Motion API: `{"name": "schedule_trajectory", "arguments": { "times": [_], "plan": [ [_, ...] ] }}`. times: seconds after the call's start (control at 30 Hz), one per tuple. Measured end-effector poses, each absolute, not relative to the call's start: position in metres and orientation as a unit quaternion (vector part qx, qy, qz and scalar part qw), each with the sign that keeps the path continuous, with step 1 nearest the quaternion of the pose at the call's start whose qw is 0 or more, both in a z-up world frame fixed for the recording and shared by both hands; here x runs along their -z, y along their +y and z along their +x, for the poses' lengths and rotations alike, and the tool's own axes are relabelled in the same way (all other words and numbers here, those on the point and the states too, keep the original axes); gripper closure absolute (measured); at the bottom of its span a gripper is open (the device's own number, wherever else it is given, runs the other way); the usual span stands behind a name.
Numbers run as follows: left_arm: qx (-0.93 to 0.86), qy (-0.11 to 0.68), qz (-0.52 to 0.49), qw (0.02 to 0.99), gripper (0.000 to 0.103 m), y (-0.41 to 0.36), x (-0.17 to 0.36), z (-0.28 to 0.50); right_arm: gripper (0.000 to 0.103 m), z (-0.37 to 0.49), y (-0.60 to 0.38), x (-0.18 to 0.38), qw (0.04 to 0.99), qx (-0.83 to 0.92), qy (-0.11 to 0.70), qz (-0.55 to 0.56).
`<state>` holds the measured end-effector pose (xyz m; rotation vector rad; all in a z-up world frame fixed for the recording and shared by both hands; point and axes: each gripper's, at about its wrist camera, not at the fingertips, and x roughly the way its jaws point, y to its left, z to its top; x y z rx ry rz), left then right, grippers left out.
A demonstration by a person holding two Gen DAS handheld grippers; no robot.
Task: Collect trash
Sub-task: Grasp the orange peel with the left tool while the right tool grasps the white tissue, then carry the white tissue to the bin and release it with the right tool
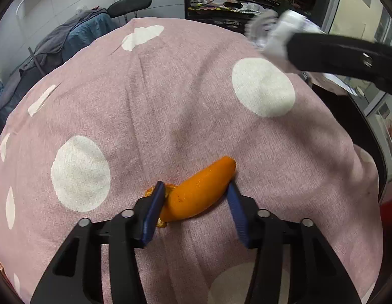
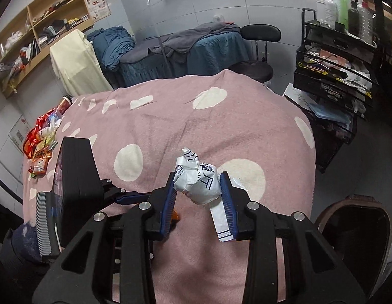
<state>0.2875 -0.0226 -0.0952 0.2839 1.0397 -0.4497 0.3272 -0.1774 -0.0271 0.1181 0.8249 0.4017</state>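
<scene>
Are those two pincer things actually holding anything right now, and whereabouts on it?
Right tool clamps a crumpled white printed paper wad across its middle. Left tool grips a curved orange peel around its midsection.

- Crumpled white wrapper [image 2: 198, 183], right wrist view: black printed characters on its face; one resembles a "T", the rest are creased and illegible.
- Wall poster [image 2: 98, 5] beside the wooden shelf: red print, too small to read.
- Black rack [image 1: 222, 22], left wrist view: front lettering blurred, illegible.
</scene>
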Motion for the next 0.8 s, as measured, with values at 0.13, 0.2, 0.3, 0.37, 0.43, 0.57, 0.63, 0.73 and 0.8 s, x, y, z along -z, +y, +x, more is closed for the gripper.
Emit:
{"name": "schedule_trajectory", "arguments": {
  "times": [0.13, 0.2, 0.3, 0.37, 0.43, 0.57, 0.63, 0.73, 0.8],
  "plan": [
    [0.202, 0.473, 0.114, 0.850, 0.072, -0.012, 0.089, 0.279, 0.067, 0.316, -0.190, 0.025, 0.900, -0.183, 0.388, 0.076],
    [0.202, 0.464, 0.092, 0.858, 0.075, -0.008, 0.083, 0.272, 0.067, 0.308, -0.195, 0.023, 0.902, -0.181, 0.382, 0.088],
    [0.199, 0.443, 0.046, 0.873, 0.077, 0.000, 0.072, 0.261, 0.067, 0.295, -0.202, 0.021, 0.906, -0.177, 0.372, 0.096],
    [0.196, 0.423, 0.024, 0.884, 0.077, 0.005, 0.063, 0.248, 0.067, 0.286, -0.206, 0.019, 0.909, -0.174, 0.366, 0.099],
    [0.197, 0.409, 0.005, 0.891, 0.078, 0.010, 0.055, 0.239, 0.067, 0.277, -0.211, 0.018, 0.911, -0.173, 0.361, 0.104],
    [0.199, 0.379, -0.029, 0.903, 0.078, 0.018, 0.039, 0.218, 0.067, 0.256, -0.224, 0.015, 0.913, -0.173, 0.348, 0.122],
    [0.202, 0.367, -0.046, 0.907, 0.078, 0.019, 0.033, 0.205, 0.067, 0.249, -0.229, 0.014, 0.915, -0.169, 0.343, 0.126],
    [0.207, 0.353, -0.062, 0.910, 0.078, 0.014, 0.025, 0.199, 0.067, 0.234, -0.241, 0.013, 0.917, -0.166, 0.335, 0.137],
    [0.215, 0.346, -0.072, 0.911, 0.078, 0.011, 0.021, 0.193, 0.067, 0.221, -0.251, 0.011, 0.920, -0.160, 0.328, 0.146]
  ]
}}
